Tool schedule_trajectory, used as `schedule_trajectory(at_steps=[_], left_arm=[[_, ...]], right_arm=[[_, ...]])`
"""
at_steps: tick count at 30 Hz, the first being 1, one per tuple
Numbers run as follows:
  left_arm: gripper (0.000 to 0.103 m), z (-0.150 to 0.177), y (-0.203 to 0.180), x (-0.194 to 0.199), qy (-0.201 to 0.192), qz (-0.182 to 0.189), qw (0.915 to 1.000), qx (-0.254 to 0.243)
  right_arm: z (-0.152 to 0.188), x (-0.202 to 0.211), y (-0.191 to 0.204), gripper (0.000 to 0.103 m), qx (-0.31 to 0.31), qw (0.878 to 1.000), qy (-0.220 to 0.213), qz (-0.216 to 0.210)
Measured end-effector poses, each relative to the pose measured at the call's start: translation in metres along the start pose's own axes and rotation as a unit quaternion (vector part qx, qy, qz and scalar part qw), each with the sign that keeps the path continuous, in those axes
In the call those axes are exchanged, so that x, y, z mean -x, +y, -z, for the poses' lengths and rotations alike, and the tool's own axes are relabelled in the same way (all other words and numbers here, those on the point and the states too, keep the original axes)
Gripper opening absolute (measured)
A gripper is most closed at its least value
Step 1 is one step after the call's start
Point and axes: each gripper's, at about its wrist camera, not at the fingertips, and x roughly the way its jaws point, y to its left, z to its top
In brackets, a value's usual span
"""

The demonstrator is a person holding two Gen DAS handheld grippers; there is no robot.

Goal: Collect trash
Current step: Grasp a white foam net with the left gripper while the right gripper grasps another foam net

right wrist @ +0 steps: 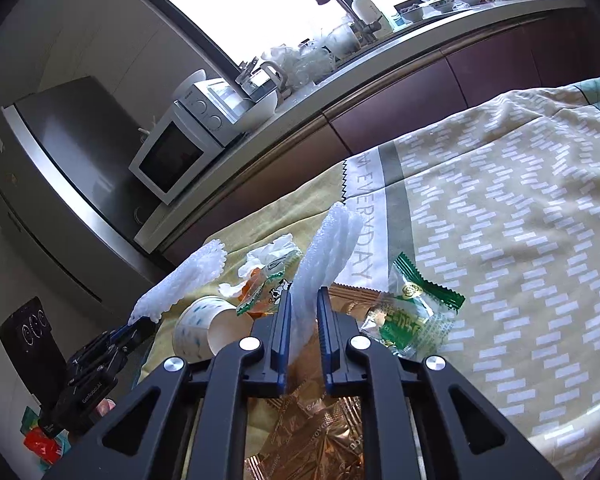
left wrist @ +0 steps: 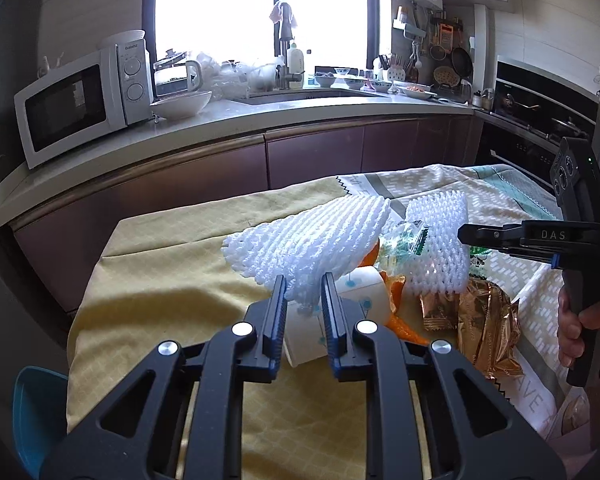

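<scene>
Left wrist: both tools (left wrist: 302, 286) (right wrist: 303, 300) gripping foam nets (left wrist: 308, 236) (right wrist: 324, 248).

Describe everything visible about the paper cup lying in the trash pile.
The paper cup lies on its side on the yellow tablecloth, its open mouth showing a plain tan inside. Its outside is white with small blue-teal dots and thin line markings. It looks undented. Orange peel lies beside it, and a white foam net held in the left gripper hangs over it.
</scene>
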Motion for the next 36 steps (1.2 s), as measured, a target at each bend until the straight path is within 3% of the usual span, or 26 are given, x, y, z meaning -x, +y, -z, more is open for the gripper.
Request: schedule_trajectory(at_steps=[7, 20, 27, 36], left_arm=[[0.018, 0.004, 0.016, 0.028, -0.019, -0.009, 0.9996, 0.021], [0.018, 0.024, 0.06, 0.075, -0.035, -0.033, 0.9971, 0.059], [0.018, 0.038, 0.079, 0.095, -0.037, -0.048, 0.9952, 0.077], [0.018, 0.059, 0.099, 0.124, -0.037, -0.079, 0.9919, 0.091]], right_arm=[[-0.001, 0.02, 0.016, 0.011, 0.025, 0.999, -0.027, 0.003], [-0.004, 0.046, 0.045, 0.011, 0.043, 0.997, -0.062, -0.03], [0.002, 0.044, 0.072, 0.011, 0.065, 0.994, -0.055, -0.063], [0.018, 0.016, 0.109, 0.011, 0.083, 0.99, -0.013, -0.113]])
